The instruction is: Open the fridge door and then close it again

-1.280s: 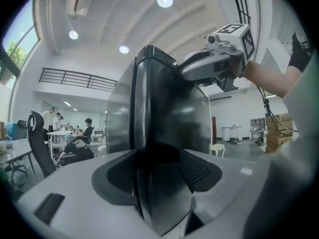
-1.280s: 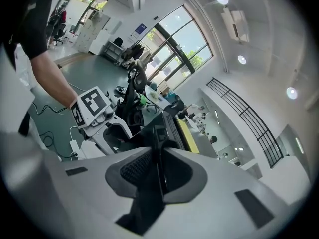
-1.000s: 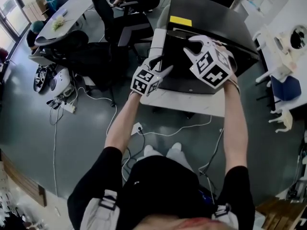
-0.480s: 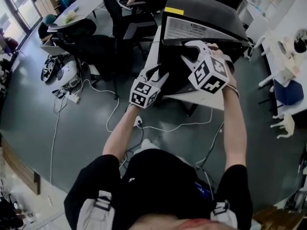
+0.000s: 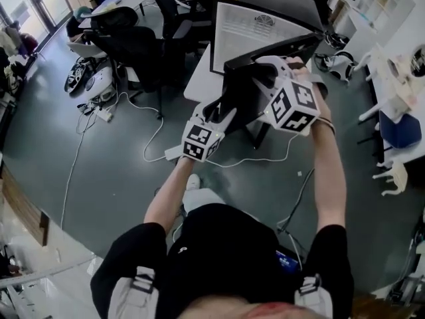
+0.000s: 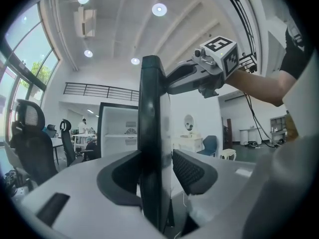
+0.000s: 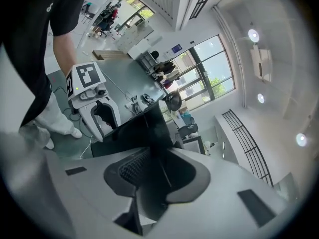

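Compared with a second ago, the fridge door has swung from barely ajar to wide open. The white inside of the fridge now faces us, where before only a thin pale strip showed. Both hands have travelled out with the door.

The left gripper is clamped on the door's free vertical edge, with the dark panel standing between its pads. The right gripper sits higher, at the door's top edge. Its jaws are closing, with that edge between them.

We judge the opening half of the task essentially done, so what remains is to reverse the swing and press the door home.

The fridge stands on a white tabletop, and the door hangs out past the tabletop's edge over bare floor. The return arc looks free, since nothing stands between the door and the fridge. Black office chairs sit to the left, near but outside the swing. A cable trails on the floor below the door, near our feet. The shelf edges inside are the only thing a gripper could catch on closing.
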A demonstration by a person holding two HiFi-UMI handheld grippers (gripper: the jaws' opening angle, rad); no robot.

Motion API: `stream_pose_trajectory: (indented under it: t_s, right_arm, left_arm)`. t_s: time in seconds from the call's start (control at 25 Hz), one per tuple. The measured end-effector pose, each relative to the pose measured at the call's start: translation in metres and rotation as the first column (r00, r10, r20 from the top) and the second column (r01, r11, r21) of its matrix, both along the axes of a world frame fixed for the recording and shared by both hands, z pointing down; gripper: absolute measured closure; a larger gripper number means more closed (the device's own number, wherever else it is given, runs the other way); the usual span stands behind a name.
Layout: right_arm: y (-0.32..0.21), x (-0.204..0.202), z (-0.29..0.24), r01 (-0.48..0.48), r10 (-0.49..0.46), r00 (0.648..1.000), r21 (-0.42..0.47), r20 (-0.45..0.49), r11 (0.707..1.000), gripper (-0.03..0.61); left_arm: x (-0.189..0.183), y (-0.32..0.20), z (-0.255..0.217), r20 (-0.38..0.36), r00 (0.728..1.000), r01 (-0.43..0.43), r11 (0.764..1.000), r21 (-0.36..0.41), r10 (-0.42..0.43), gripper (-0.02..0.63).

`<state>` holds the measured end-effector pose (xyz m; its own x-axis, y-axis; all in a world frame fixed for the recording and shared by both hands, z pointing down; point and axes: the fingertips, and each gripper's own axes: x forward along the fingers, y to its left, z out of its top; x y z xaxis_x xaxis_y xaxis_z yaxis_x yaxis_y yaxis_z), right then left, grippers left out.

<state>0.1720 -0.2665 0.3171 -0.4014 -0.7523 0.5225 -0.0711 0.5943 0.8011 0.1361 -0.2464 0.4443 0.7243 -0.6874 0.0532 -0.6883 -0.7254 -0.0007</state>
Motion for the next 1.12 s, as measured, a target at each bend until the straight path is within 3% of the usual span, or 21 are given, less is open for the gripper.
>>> stream_pose_trajectory:
  t_s: [0.24, 0.36, 0.52, 0.64, 0.8, 0.88, 0.96, 1.04, 1.12]
  right_arm:
    - [0.066, 0.055, 0.002, 0.007, -0.005, 0.999, 0.066, -0.044, 0.998, 0.485]
    - [0.086, 0.082, -0.002, -0.020, 0.023, 1.000, 0.124, -0.020, 0.992, 0.486]
    - [0.115, 0.125, -0.002, -0.119, 0.113, 0.993, 0.186, 0.041, 0.975, 0.479]
    - [0.126, 0.156, -0.005, -0.212, 0.194, 0.976, 0.235, 0.101, 0.948, 0.481]
    - [0.138, 0.179, 0.003, -0.325, 0.278, 0.936, 0.227, 0.219, 0.918, 0.551]
    - [0.148, 0.187, 0.002, -0.395, 0.317, 0.889, 0.205, 0.331, 0.895, 0.561]
    - [0.166, 0.190, 0.002, -0.463, 0.341, 0.804, 0.153, 0.487, 0.873, 0.567]
    - [0.191, 0.187, 0.009, -0.520, 0.348, 0.670, 0.080, 0.655, 0.851, 0.568]
    - [0.214, 0.176, 0.024, -0.548, 0.328, 0.507, 0.004, 0.797, 0.836, 0.570]
  left_arm:
    - [0.058, 0.082, 0.007, 0.034, 0.997, -0.064, 0.998, 0.005, 0.064, 0.433]
    - [0.088, 0.108, 0.004, 0.052, 0.992, -0.119, 0.993, 0.021, 0.118, 0.433]
    - [0.130, 0.145, 0.006, 0.065, 0.972, -0.229, 0.973, 0.023, 0.227, 0.433]
    - [0.159, 0.156, 0.002, 0.033, 0.969, -0.246, 0.969, 0.020, 0.245, 0.451]
    - [0.183, 0.172, 0.004, 0.006, 0.962, -0.272, 0.962, -0.005, 0.272, 0.462]
    - [0.191, 0.182, 0.002, 0.010, 0.947, -0.320, 0.947, -0.022, 0.320, 0.465]
    - [0.188, 0.190, -0.008, -0.013, 0.935, -0.354, 0.935, -0.030, 0.354, 0.475]
    - [0.168, 0.190, -0.024, -0.087, 0.937, -0.341, 0.940, -0.024, 0.338, 0.504]
    - [0.137, 0.181, -0.040, -0.163, 0.946, -0.288, 0.958, -0.019, 0.281, 0.584]
